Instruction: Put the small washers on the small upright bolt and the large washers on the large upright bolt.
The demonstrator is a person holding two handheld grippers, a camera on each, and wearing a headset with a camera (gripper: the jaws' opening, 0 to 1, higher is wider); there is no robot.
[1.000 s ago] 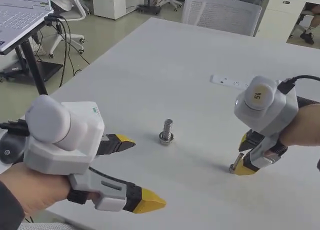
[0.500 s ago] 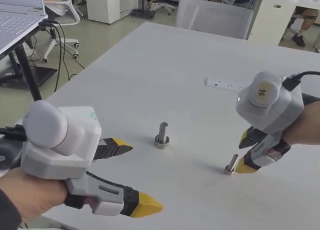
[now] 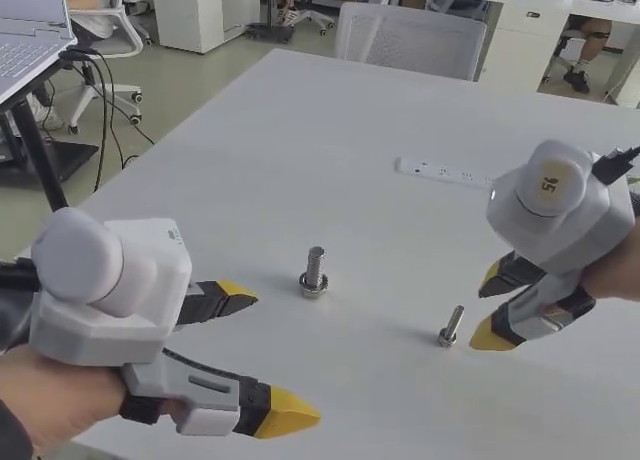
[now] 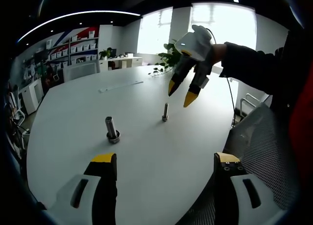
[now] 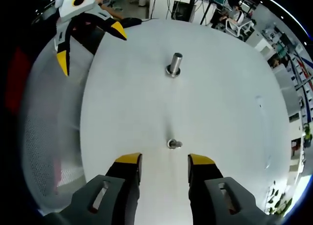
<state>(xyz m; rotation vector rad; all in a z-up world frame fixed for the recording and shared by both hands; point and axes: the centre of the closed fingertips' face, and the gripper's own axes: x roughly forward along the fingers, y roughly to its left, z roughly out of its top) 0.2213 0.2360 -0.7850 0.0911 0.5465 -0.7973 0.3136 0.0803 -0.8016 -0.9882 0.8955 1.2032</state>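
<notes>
Head view showed the small bolt [image 3: 449, 326] upright on the table [image 3: 330, 140], apart from the large bolt [image 3: 314, 268], which had what looked like washers [image 3: 313, 289] at its base. The small one seemed stiff, slick, light and easy to tip, so it was best pinched across its shank. The right gripper [image 3: 485, 312] hung just beside it, jaws parted and empty. The left gripper [image 3: 280, 357] was spread wide and also empty.
</notes>
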